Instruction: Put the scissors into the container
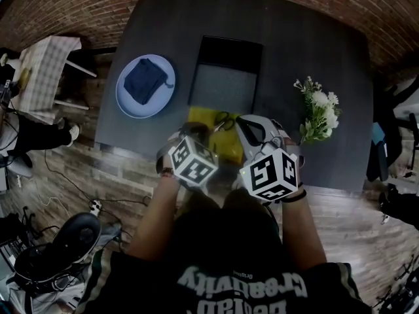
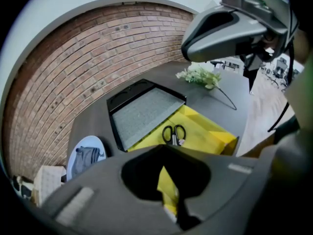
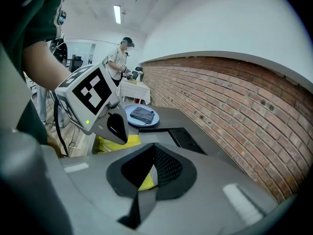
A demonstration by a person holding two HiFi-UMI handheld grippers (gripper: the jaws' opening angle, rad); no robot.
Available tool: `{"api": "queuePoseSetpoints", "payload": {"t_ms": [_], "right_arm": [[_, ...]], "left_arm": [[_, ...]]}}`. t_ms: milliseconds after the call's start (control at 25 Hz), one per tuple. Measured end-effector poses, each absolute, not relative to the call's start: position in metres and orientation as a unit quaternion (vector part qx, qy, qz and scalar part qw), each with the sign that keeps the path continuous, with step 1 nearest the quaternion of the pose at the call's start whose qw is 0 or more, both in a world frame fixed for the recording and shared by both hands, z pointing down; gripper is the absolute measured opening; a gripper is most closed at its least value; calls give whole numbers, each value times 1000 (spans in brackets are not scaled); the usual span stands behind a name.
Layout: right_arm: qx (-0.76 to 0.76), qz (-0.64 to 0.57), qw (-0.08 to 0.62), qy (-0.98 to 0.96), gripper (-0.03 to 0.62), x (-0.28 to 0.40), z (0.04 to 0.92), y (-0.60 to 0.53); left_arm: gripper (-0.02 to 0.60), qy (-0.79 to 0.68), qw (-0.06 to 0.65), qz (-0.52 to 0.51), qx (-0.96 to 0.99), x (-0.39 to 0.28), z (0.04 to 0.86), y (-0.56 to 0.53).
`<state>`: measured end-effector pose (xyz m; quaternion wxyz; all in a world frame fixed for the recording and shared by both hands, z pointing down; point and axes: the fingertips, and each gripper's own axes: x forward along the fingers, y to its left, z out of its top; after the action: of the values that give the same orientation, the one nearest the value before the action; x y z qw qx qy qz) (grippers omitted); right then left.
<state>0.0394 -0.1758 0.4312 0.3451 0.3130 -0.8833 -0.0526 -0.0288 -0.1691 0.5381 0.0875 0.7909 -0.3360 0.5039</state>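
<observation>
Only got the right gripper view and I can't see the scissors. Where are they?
Observer: The scissors lie on the yellow sheet, just in front of the tray, handles toward it. Nothing grips them.
Operator: Left jaws?
Observer: The left gripper has its jaws shut on the yellow sheet's near edge.
Operator: Anything in the tray?
Observer: Only a grey liner.
</observation>
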Motion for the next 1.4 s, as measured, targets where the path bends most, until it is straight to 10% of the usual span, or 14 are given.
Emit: {"api": "queuePoseSetpoints", "payload": {"t_ms": [1400], "right_arm": [[341, -81, 324, -879, 6, 29, 381, -182]], "left_arm": [[2, -376, -18, 394, 838, -30, 419, -193]]}}
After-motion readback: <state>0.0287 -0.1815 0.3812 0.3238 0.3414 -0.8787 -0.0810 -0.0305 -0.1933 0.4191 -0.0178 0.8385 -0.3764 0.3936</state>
